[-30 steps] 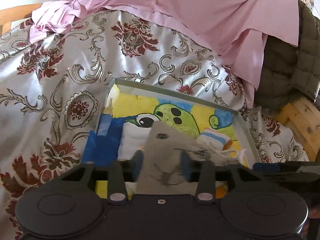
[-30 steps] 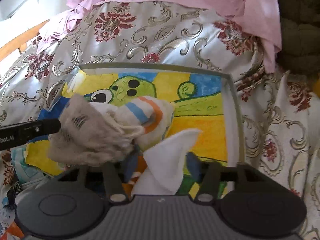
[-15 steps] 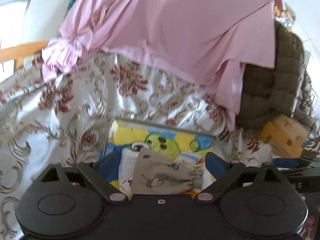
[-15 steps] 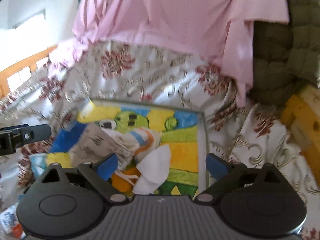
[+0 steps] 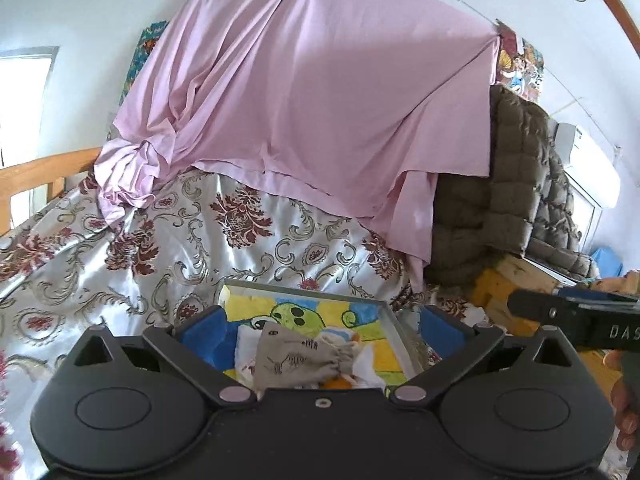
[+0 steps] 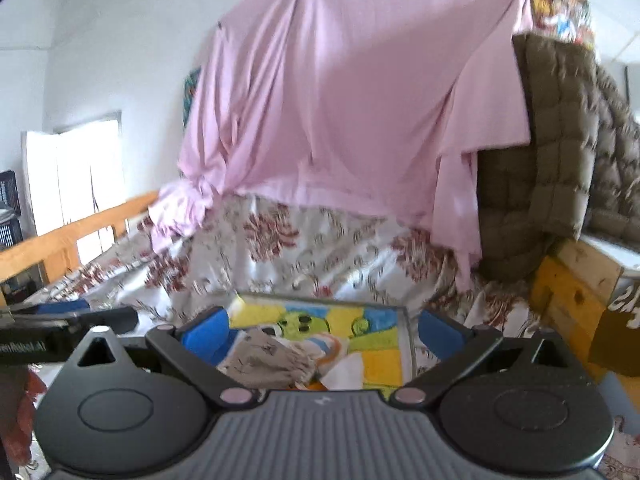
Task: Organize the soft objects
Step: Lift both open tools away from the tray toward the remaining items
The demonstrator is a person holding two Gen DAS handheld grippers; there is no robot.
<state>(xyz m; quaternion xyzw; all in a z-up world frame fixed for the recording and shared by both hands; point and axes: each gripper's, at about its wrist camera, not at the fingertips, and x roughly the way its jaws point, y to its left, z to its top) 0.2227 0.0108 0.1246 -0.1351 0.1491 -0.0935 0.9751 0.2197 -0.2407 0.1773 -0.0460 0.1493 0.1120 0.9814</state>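
A shallow tray [image 5: 394, 326] with a yellow, blue and green cartoon bottom lies on the patterned bedspread. In it are a grey drawstring pouch [image 5: 298, 362], a striped orange-and-blue cloth [image 6: 326, 346] and white cloths [image 5: 246, 346]. The pouch also shows in the right wrist view [image 6: 264, 362]. My left gripper [image 5: 320, 330] is open and empty, held above and short of the tray. My right gripper [image 6: 324, 328] is open and empty too, likewise pulled back over the tray [image 6: 406, 344].
A silver bedspread with red flowers [image 5: 140, 264] covers the bed. A pink sheet [image 5: 320, 100] hangs behind it, with an olive quilted blanket [image 5: 512, 184] at right. A wooden rail [image 6: 60, 240] runs at left and yellow wooden boxes [image 6: 568, 292] stand at right.
Both grippers opened, letting go of the grey pouch and the white cloth in the tray, then rose and pulled back, so the tray looks smaller and lower.
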